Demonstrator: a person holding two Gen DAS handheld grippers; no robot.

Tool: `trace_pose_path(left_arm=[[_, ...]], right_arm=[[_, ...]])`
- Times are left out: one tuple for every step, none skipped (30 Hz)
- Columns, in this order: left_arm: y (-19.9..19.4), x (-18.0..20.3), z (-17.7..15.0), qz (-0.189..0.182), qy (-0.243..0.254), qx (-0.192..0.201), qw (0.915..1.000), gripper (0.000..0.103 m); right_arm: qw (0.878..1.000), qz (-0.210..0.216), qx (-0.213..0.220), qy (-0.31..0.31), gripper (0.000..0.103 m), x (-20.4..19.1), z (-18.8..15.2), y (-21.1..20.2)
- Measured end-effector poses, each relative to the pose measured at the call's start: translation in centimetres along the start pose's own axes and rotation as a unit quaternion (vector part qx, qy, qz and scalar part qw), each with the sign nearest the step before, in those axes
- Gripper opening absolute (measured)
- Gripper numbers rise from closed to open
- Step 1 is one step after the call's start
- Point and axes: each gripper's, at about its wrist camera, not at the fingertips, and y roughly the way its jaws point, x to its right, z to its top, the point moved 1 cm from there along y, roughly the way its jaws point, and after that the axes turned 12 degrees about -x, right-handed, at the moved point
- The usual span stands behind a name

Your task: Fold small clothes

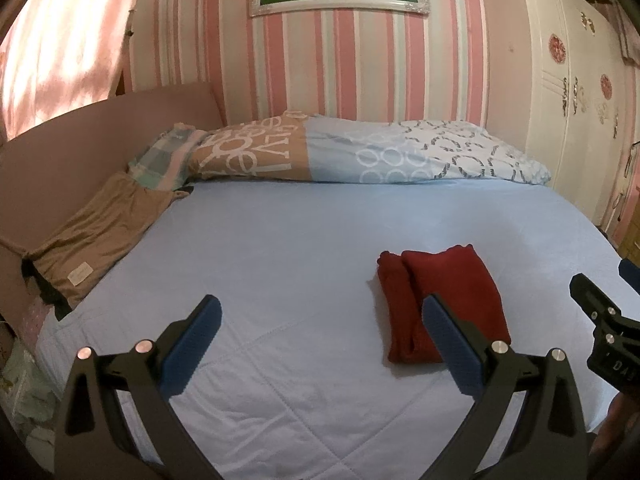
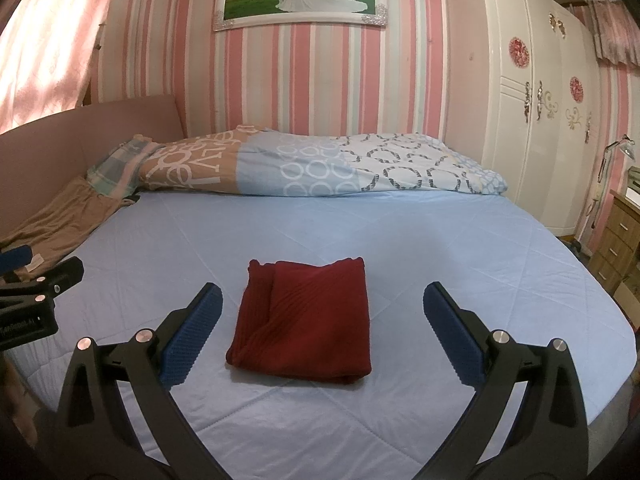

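A dark red garment (image 2: pixel 306 320) lies folded into a compact rectangle on the light blue bed sheet (image 2: pixel 440 248). In the right wrist view it sits just ahead of and between the wide-open fingers of my right gripper (image 2: pixel 322 312), which is empty and held above the bed. In the left wrist view the red garment (image 1: pixel 452 296) lies to the right, partly behind the right finger of my left gripper (image 1: pixel 322 324), which is open and empty over bare sheet. The right gripper shows at that view's right edge (image 1: pixel 600 320).
A rolled patterned duvet (image 2: pixel 320 168) lies across the head of the bed. A brown garment (image 1: pixel 96 236) lies at the left by the pink headboard (image 1: pixel 80 140). A white wardrobe (image 2: pixel 532 112) and wooden drawers (image 2: pixel 616 240) stand to the right.
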Motion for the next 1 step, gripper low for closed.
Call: trace_pose_path(left_arm=[[0.01, -0.03, 0.01, -0.001, 0.0, -0.001, 1.0, 0.101]], right_arm=[[1.0, -0.001, 0.001, 0.0, 0.1, 0.01, -0.12, -0.03]])
